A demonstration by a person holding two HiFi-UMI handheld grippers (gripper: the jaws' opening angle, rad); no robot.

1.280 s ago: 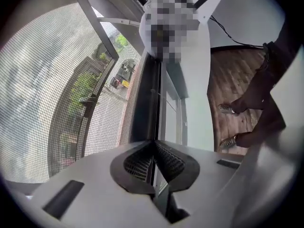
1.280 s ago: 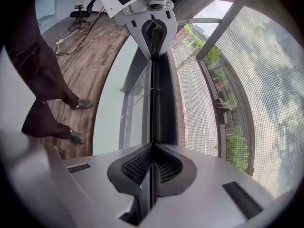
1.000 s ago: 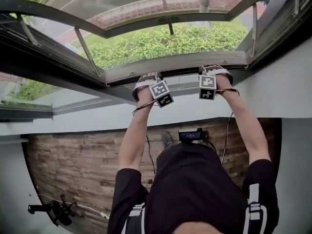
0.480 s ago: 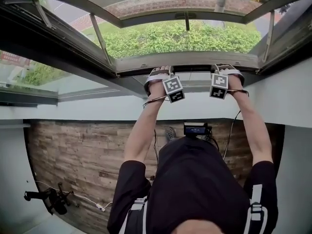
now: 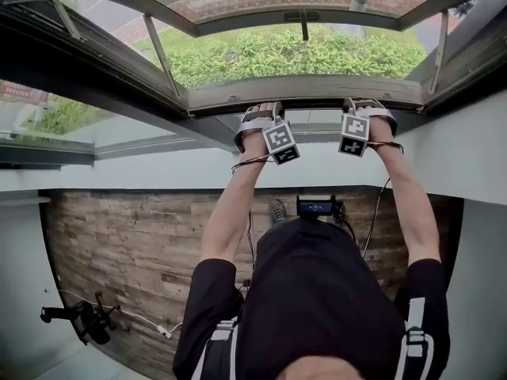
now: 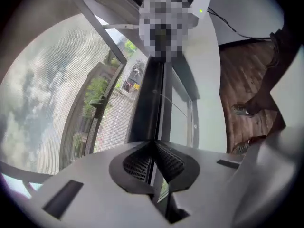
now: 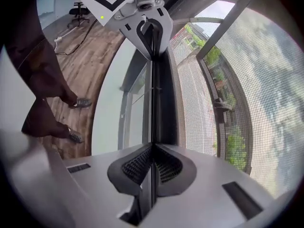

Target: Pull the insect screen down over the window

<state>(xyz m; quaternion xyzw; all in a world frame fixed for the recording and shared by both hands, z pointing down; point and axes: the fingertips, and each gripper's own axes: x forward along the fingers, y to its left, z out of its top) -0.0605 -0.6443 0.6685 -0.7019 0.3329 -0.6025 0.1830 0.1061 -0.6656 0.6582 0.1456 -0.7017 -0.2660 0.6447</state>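
Dark screen bar (image 7: 164, 94) sits pinched, lip hidden, in left claw (image 6: 153, 145) and right claw (image 7: 152, 150).

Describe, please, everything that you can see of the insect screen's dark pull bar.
The pull bar is a long, straight, dark rail, metal by its look, running along the edge of the fine grey mesh. A thin lip along it is pinched by the left hand-held gripper and, further along, the right hand-held gripper, both shut on it.
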